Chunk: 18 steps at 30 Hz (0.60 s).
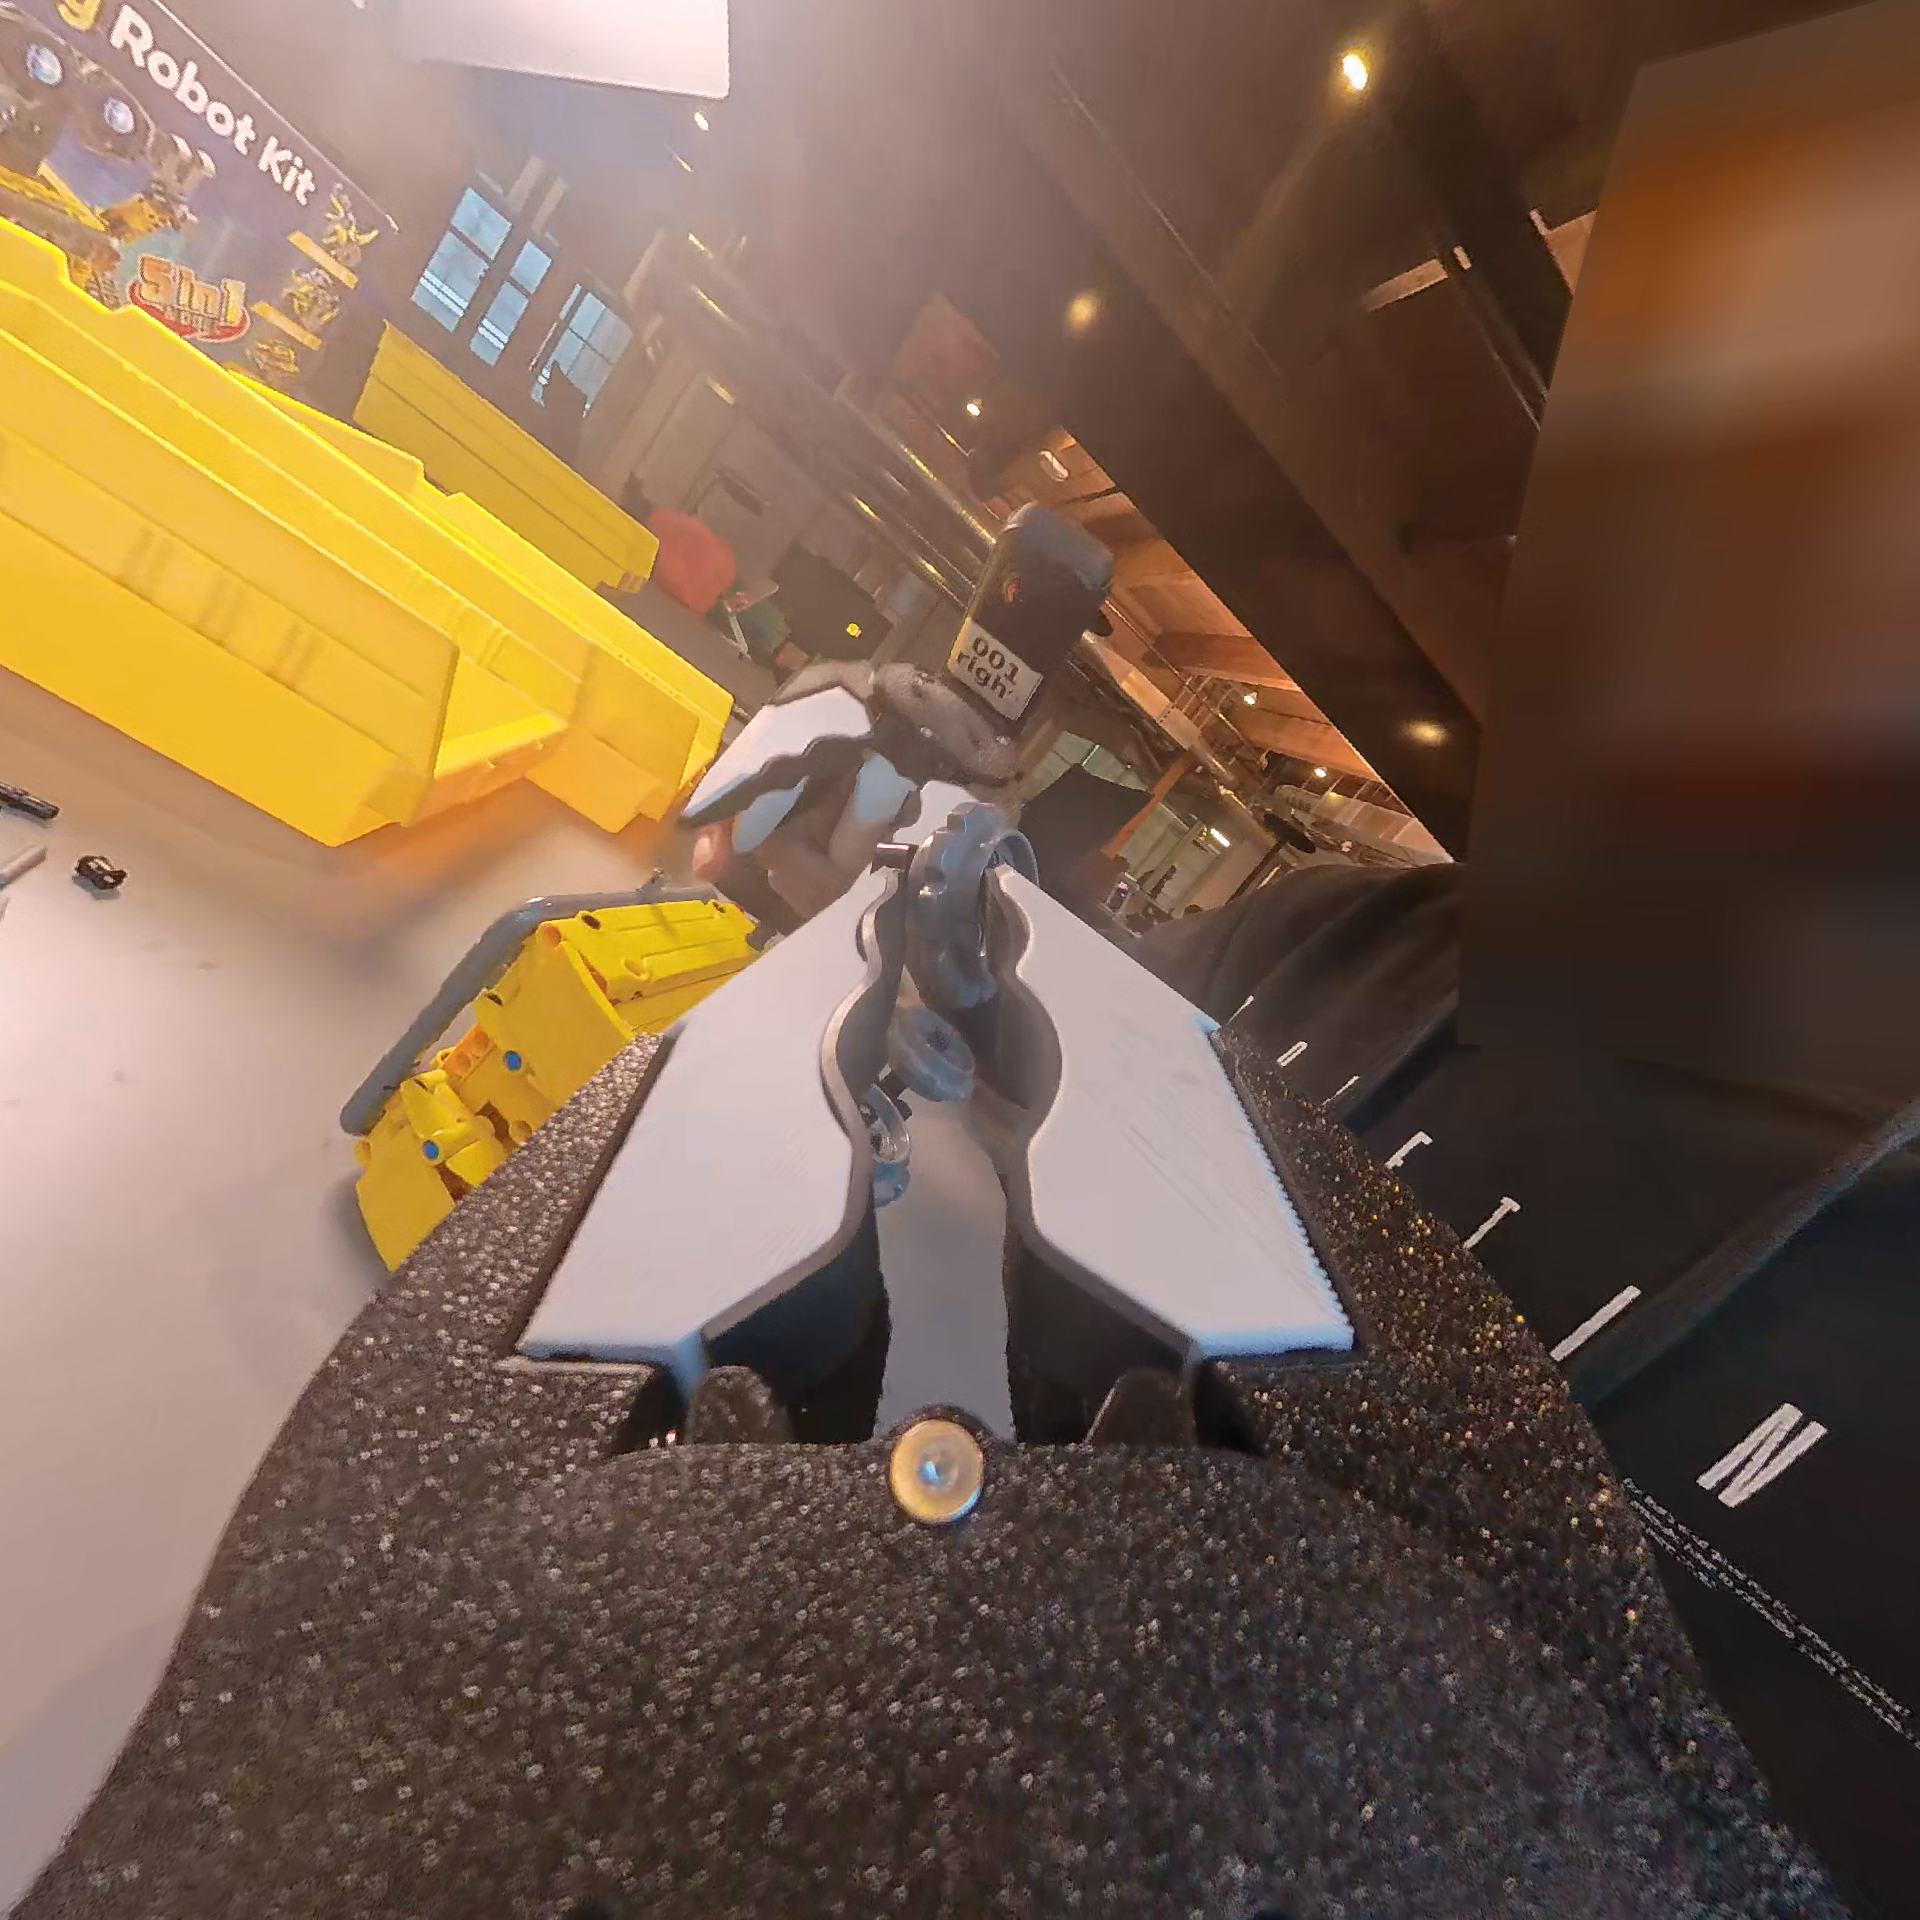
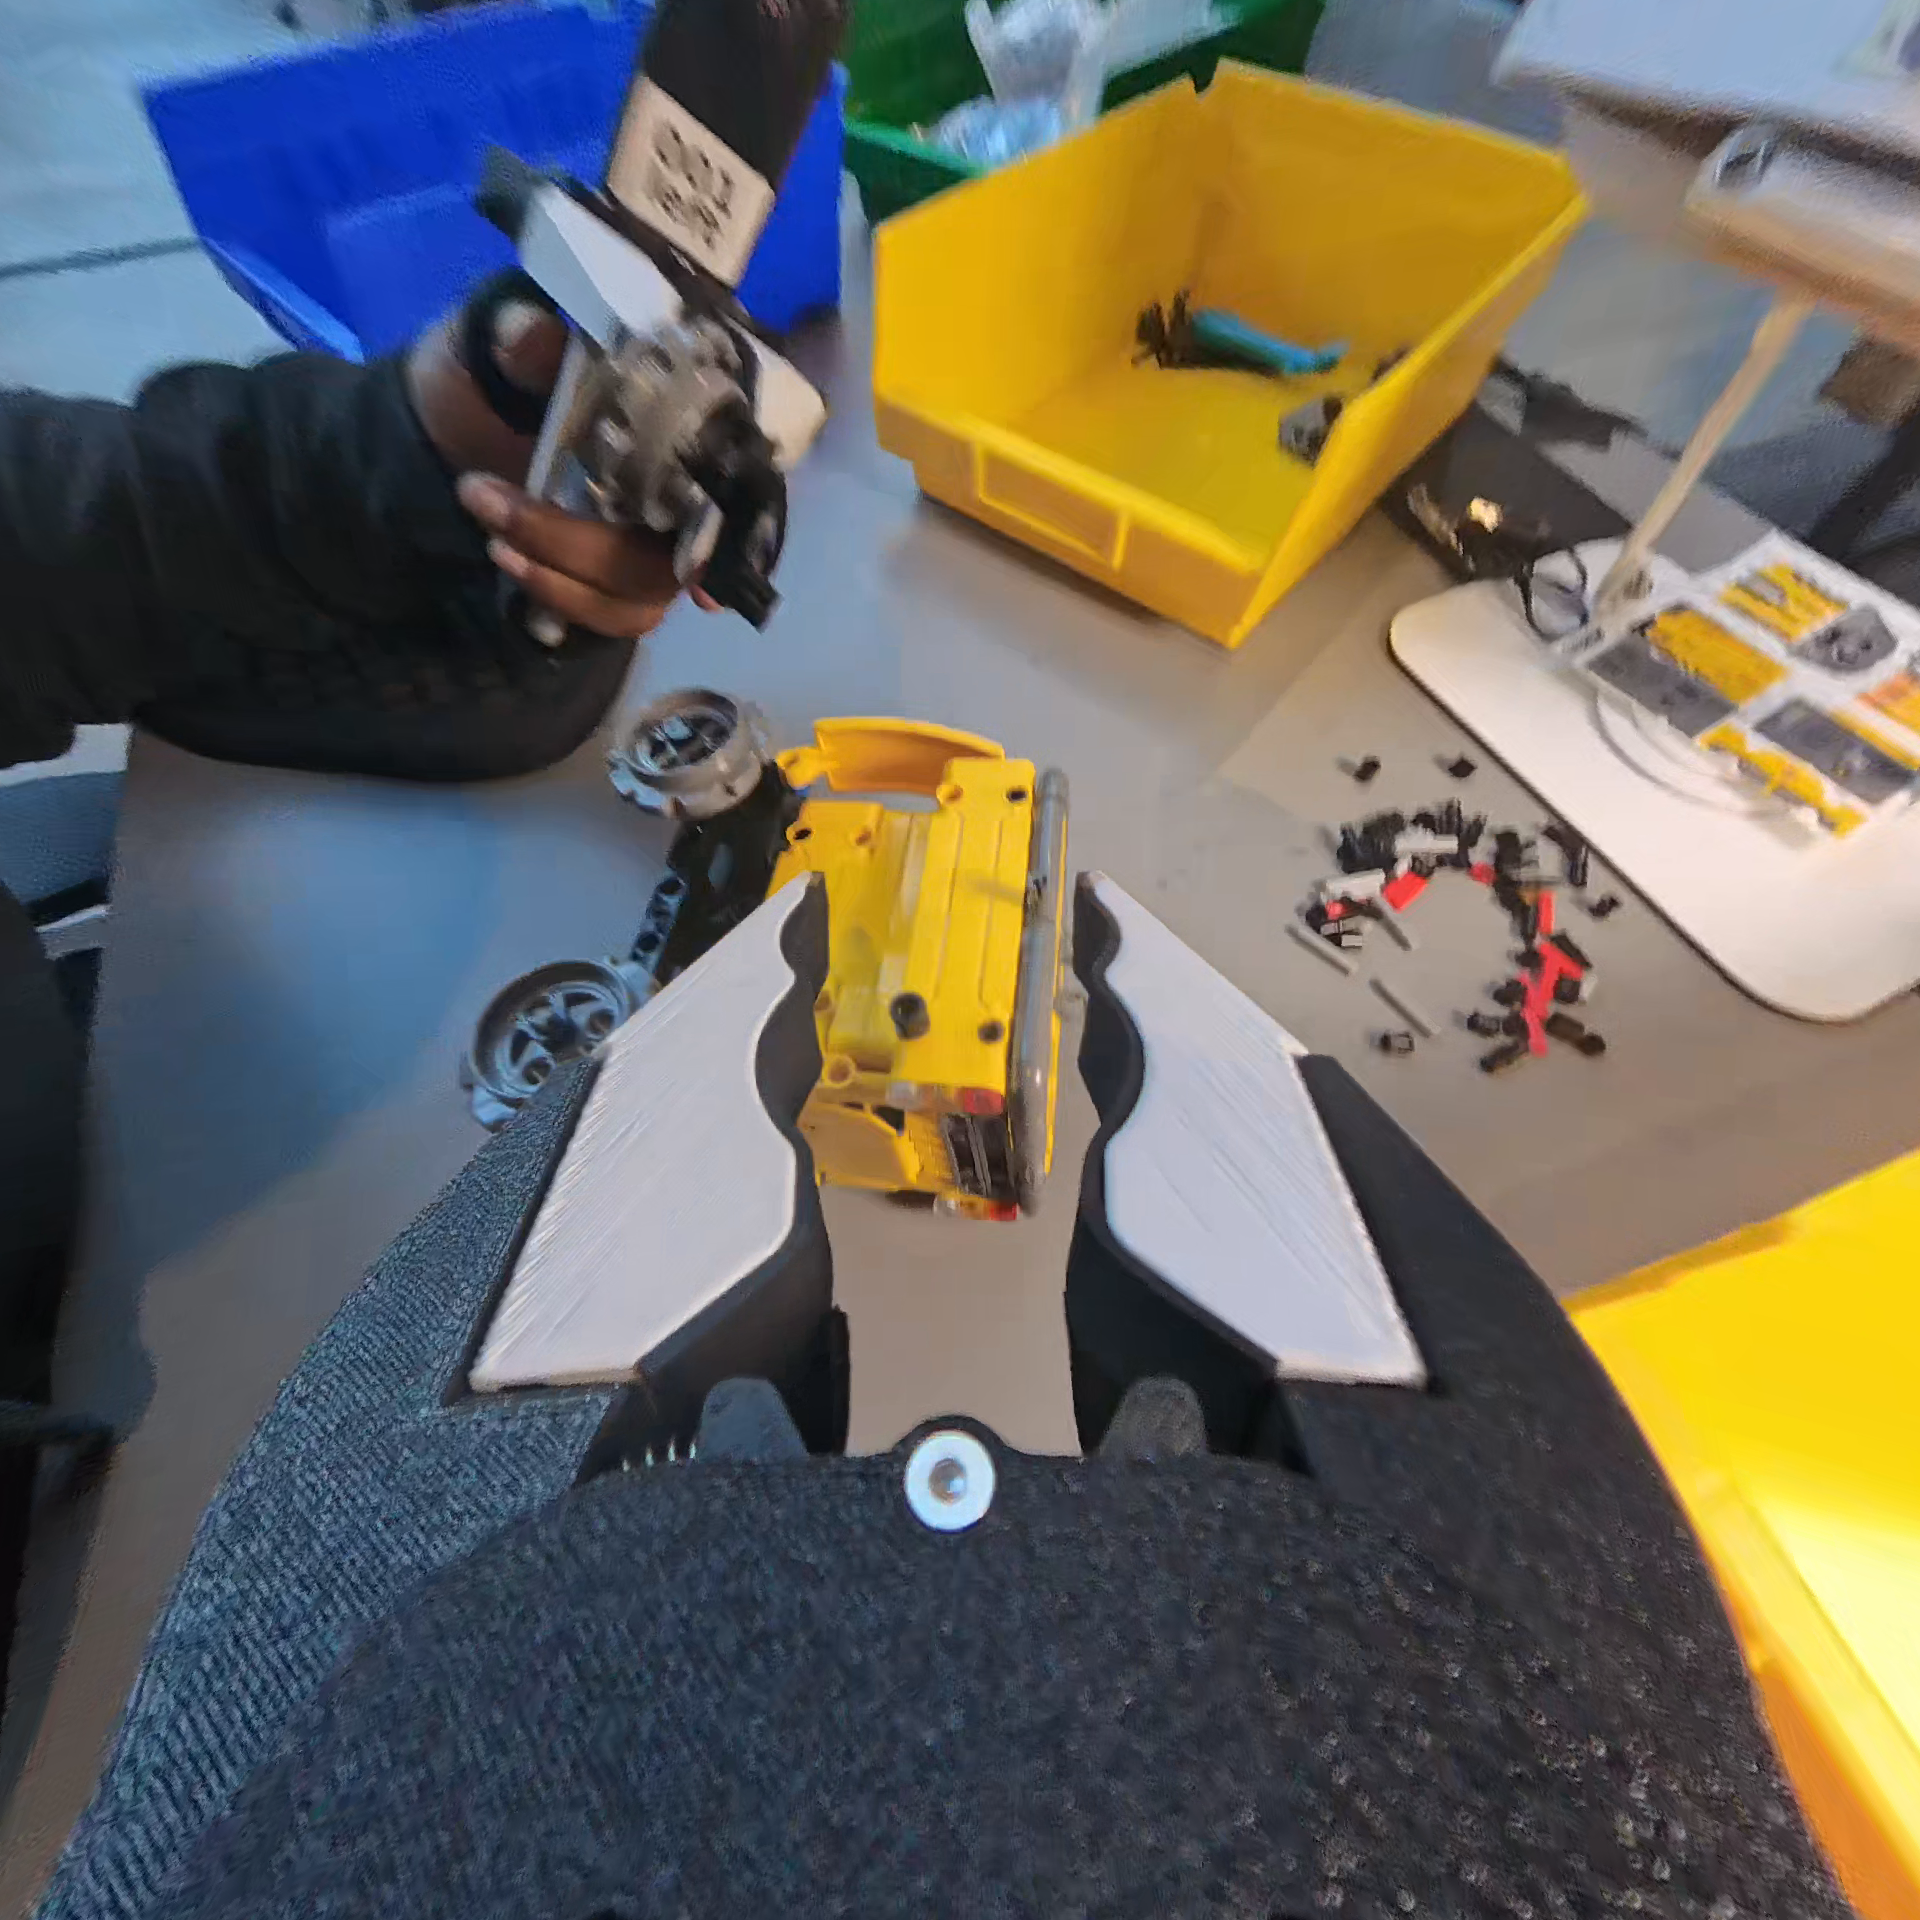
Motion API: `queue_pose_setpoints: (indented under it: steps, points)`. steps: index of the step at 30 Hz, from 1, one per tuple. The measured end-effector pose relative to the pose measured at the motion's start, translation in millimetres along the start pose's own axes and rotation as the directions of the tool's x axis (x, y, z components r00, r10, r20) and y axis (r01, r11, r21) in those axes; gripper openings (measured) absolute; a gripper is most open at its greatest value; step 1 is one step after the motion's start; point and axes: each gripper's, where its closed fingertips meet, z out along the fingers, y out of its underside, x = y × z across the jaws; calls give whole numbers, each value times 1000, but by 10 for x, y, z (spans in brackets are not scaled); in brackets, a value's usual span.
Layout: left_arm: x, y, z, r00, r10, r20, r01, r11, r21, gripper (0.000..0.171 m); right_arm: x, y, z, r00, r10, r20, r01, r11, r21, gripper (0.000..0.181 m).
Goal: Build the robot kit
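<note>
Left tongs clamping grey wheel assembly, right tongs apart around yellow model

Print on box lid; tool label

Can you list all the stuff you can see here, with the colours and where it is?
yellow brick model: one, yellow with a grey bar, on the table between the right gripper's fingers
loose wheels: two, grey, on the table left of the model
grey wheel assembly: one, grey and black, gripped in the left gripper
yellow bin: one, yellow, behind the model, few small parts inside
blue bin: one, blue, far left
small parts pile: many, black and red, right of the model
instruction sheet: one, printed, far right
table: one, grey
left gripper: shut
right gripper: open
</note>
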Motion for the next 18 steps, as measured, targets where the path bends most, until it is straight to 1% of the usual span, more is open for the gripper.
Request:
queue_pose_setpoints:
  steps: [2,4,7,9,12,16,18]
  points:
    - [-9,-20,6,1000,-15,-1,15,1000,8,12,-61,-210,-94,996,-55,64,49,994,95,48]
    - [1,-43,22,999,-33,-14,33,999,11,12,-63,-336,-149,988,-131,80,119,983,142,47]
    - [23,-79,48,998,-56,-26,56,998,10,12,-100,-358,-138,941,-330,72,318,937,146,38]
    - [32,-78,78,997,-70,-19,70,998,-4,12,-180,-316,-88,898,-427,104,412,900,138,33]
    - [49,-26,156,996,-92,2,92,994,-60,12,-303,-303,-24,867,-463,184,439,885,155,32]
    - [-9,42,287,990,-109,89,121,983,-137,12,-358,-364,8,839,-494,228,457,867,198,32]
    - [-42,61,347,983,-133,125,151,976,-155,12,-387,-387,26,818,-528,231,486,847,215,32]
